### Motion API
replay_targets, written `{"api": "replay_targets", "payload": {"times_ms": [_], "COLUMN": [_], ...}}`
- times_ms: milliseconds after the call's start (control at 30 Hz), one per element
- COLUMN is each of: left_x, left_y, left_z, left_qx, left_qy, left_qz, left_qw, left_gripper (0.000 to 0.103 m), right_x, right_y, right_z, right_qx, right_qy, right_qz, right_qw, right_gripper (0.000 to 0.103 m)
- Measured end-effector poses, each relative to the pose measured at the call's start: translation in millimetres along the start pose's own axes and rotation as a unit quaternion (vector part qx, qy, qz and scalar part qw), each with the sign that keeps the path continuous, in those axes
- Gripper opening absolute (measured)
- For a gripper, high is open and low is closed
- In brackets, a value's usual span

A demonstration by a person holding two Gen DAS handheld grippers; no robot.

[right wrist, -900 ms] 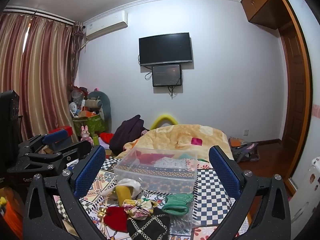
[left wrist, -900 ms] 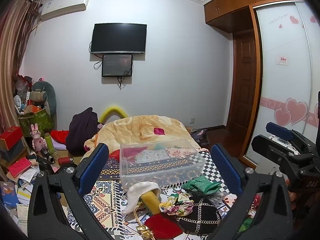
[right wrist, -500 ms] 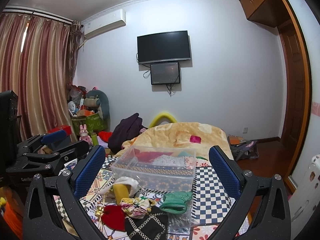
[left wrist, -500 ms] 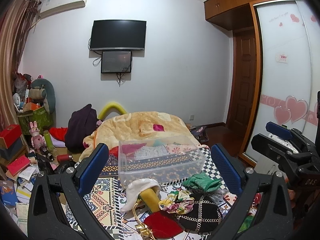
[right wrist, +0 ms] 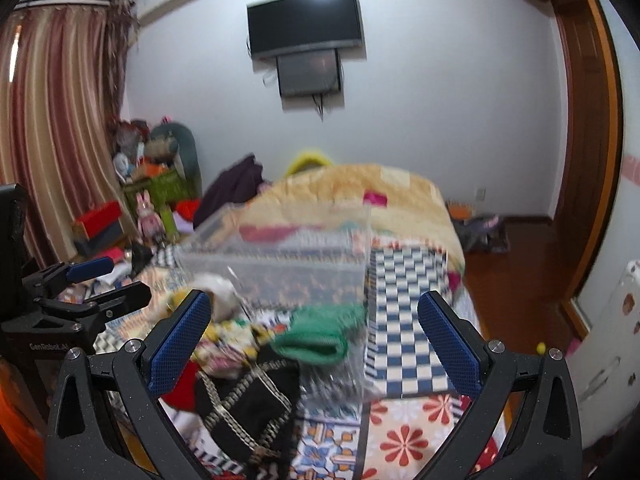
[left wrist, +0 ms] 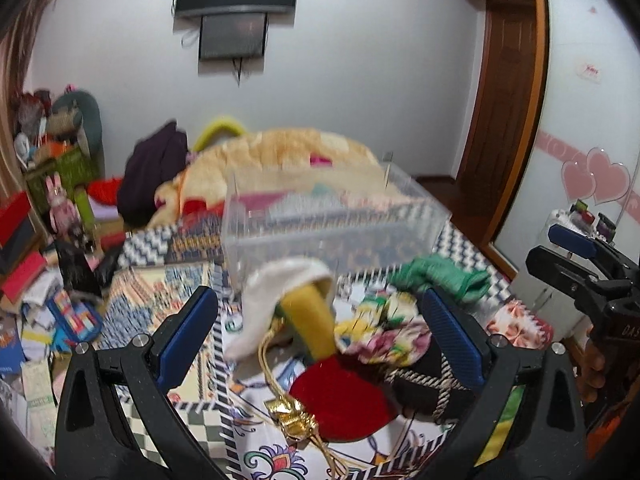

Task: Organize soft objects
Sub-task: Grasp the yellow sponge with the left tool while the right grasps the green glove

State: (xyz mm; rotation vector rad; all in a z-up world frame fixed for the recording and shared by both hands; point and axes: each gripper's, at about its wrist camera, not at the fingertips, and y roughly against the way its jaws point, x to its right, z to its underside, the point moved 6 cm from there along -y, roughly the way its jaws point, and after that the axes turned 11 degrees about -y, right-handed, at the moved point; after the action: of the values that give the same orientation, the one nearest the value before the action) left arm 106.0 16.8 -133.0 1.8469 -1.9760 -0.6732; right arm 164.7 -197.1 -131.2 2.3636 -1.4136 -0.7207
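A heap of soft things lies on the patterned bed cover in front of a clear plastic box [left wrist: 332,228], which also shows in the right wrist view [right wrist: 280,264]. The heap holds a white pouch [left wrist: 276,296] with a yellow piece [left wrist: 312,324], a red pouch [left wrist: 340,400], a floral cloth [left wrist: 380,336], a green cloth [left wrist: 436,280] and a black pouch with chain trim [right wrist: 248,400]. My left gripper [left wrist: 320,332] is open above the white and red pouches. My right gripper [right wrist: 316,336] is open above the green cloth [right wrist: 316,336]. Neither holds anything.
An orange blanket [left wrist: 288,156] and a dark bag [left wrist: 152,172] lie behind the box. Boxes, toys and papers [left wrist: 52,240] crowd the floor at the left. A wooden door [right wrist: 588,160] and bare floor [right wrist: 516,280] are at the right. A TV [right wrist: 304,24] hangs on the far wall.
Both grippers have tipped down and moved closer to the heap, which now fills more of each view. Both stay open. The frames now are blurred by motion.
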Motion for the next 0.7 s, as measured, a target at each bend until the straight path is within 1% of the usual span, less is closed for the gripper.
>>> {"api": "replay_targets", "payload": {"times_ms": [100, 133, 167, 233, 267, 300, 367, 467, 500, 567, 700], "left_x": [-2.9, -3.7, -3.9, -2.3, -2.1, -1.7, -0.8, 1.7, 1.0, 0.7, -3.2], "left_y": [-14.1, -18.1, -21.4, -26.8, -29.3, -32.2, -37.1, -45.5, -47.7, -52.2, -58.9], "left_z": [9.4, 9.0, 9.5, 10.2, 10.8, 11.2, 11.6, 14.9, 15.8, 18.0, 21.3], "left_qx": [-0.013, -0.015, -0.016, -0.024, -0.027, -0.03, -0.035, -0.045, -0.047, -0.051, -0.059], "left_qy": [0.014, 0.017, 0.021, 0.02, 0.021, 0.022, 0.023, 0.029, 0.031, 0.034, 0.038], "left_qz": [0.013, 0.016, 0.02, 0.029, 0.033, 0.036, 0.04, 0.052, 0.055, 0.059, 0.046], "left_qw": [0.9997, 0.9996, 0.9995, 0.9991, 0.9988, 0.9986, 0.9983, 0.9972, 0.9969, 0.9964, 0.9964], "left_gripper": [0.103, 0.1, 0.091, 0.08, 0.075, 0.073, 0.062, 0.051, 0.05, 0.048, 0.048], "right_x": [9.1, 10.6, 12.8, 16.2, 15.7, 15.0, 13.7, 12.9, 13.3, 12.4, 10.2], "right_y": [-12.8, -13.9, -17.7, -22.1, -25.0, -25.3, -27.7, -32.8, -35.1, -37.5, -43.8], "right_z": [8.4, 9.4, 11.5, 15.8, 16.8, 18.4, 20.8, 21.2, 20.3, 20.1, 19.1], "right_qx": [-0.02, -0.025, -0.034, -0.047, -0.05, -0.052, -0.057, -0.061, -0.061, -0.063, -0.068], "right_qy": [-0.011, -0.014, -0.019, -0.026, -0.028, -0.029, -0.028, -0.025, -0.024, -0.022, -0.02], "right_qz": [0.002, 0.001, -0.001, -0.006, -0.007, -0.007, -0.01, -0.015, -0.017, -0.02, -0.031], "right_qw": [1.0, 1.0, 0.999, 0.999, 0.998, 0.998, 0.998, 0.998, 0.998, 0.998, 0.997], "right_gripper": [0.103, 0.103, 0.103, 0.103, 0.103, 0.102, 0.096, 0.088, 0.086, 0.08, 0.074]}}
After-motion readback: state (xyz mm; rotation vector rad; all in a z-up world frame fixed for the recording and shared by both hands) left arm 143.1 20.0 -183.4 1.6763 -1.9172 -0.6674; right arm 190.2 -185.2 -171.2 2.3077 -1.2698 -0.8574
